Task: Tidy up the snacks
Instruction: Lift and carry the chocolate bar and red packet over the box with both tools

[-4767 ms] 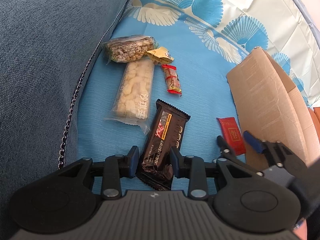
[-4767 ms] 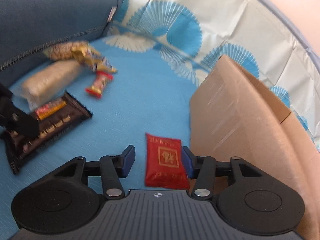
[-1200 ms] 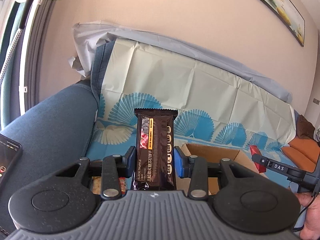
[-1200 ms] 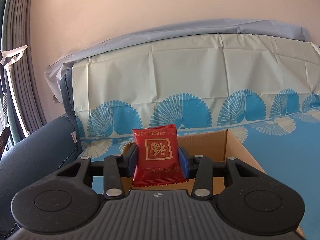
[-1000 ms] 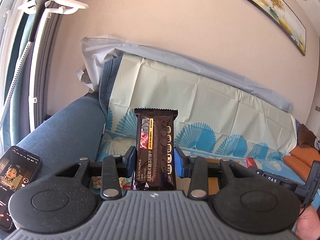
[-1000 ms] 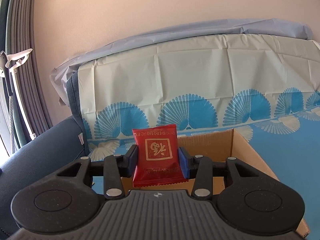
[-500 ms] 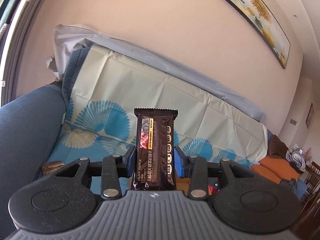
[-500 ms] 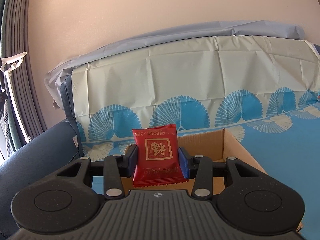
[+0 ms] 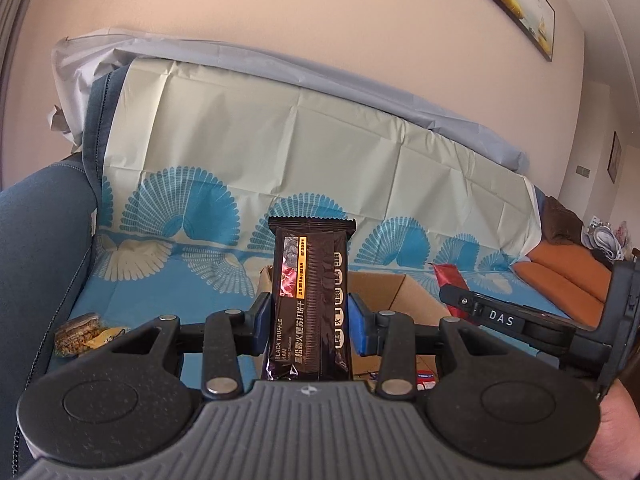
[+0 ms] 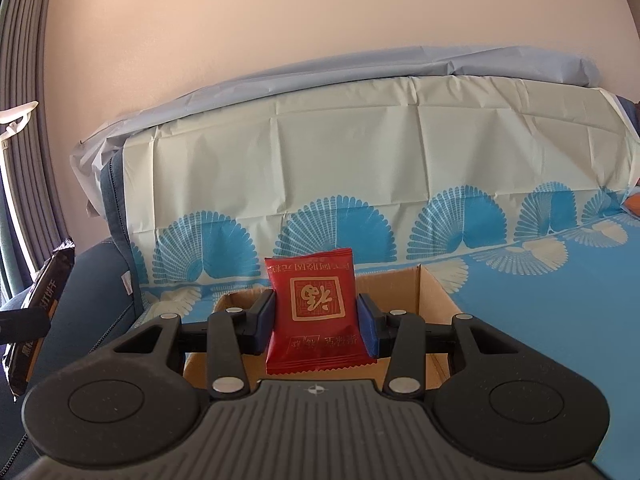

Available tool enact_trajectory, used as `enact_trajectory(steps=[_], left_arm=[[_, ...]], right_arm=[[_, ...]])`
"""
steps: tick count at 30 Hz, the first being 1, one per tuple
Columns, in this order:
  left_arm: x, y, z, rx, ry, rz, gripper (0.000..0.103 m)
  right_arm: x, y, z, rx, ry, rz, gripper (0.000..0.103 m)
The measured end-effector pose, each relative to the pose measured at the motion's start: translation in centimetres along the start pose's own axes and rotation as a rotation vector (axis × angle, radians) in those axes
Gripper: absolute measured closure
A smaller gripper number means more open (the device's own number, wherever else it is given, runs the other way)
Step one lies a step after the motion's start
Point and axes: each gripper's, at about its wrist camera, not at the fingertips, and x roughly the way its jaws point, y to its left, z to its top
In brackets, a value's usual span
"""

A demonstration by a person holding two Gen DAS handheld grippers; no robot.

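Observation:
My left gripper [image 9: 311, 322] is shut on a tall black cracker packet [image 9: 310, 300] and holds it upright in the air in front of the open cardboard box [image 9: 404, 296]. My right gripper [image 10: 316, 320] is shut on a small red snack packet [image 10: 314, 308], held upright just above the same box [image 10: 434, 292]. The right gripper with its red packet [image 9: 448, 280] shows at the right of the left wrist view. The black packet [image 10: 40, 300] shows at the left edge of the right wrist view.
The box stands on a sofa seat covered by a blue fan-patterned cloth [image 9: 168, 284]. A bag of nuts [image 9: 76, 334] and a yellow packet [image 9: 106, 336] lie at the left by the dark blue armrest [image 9: 40, 240]. An orange cushion [image 9: 560, 280] lies far right.
Both grippers picked their packets off the seat and raised them. In the last second the left view swung right, bringing the box and the right gripper into sight; the right gripper stays almost still.

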Motion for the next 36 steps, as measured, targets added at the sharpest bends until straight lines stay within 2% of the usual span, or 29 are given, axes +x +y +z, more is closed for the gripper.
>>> enact_trajectory(steps=[10, 18, 25, 31, 36], left_arm=[[2.8, 0.0, -0.3, -0.007, 0.017, -0.032, 0.060], [4.3, -3.4, -1.2, 0.113, -0.013, -0.086, 0.060], [6.6, -5.1, -0.6, 0.090, -0.002, -0.127, 0.060], [9.0, -5.9, -0.2, 0.065, 0.023, -0.094, 0.060], [9.1, -6.4, -1.8, 0.148, 0.047, -0.088, 0.060]], right_arm=[[0.9, -0.4, -0.3, -0.042, 0.016, -0.020, 0.058], [1.2, -0.7, -0.2, -0.028, 0.019, -0.039, 0.058], [1.3, -0.8, -0.3, -0.020, 0.016, -0.073, 0.058], [1.5, -1.1, -0.5, -0.007, 0.014, -0.133, 0.058], [1.8, -1.2, -0.6, -0.011, 0.022, -0.149, 0.058]])
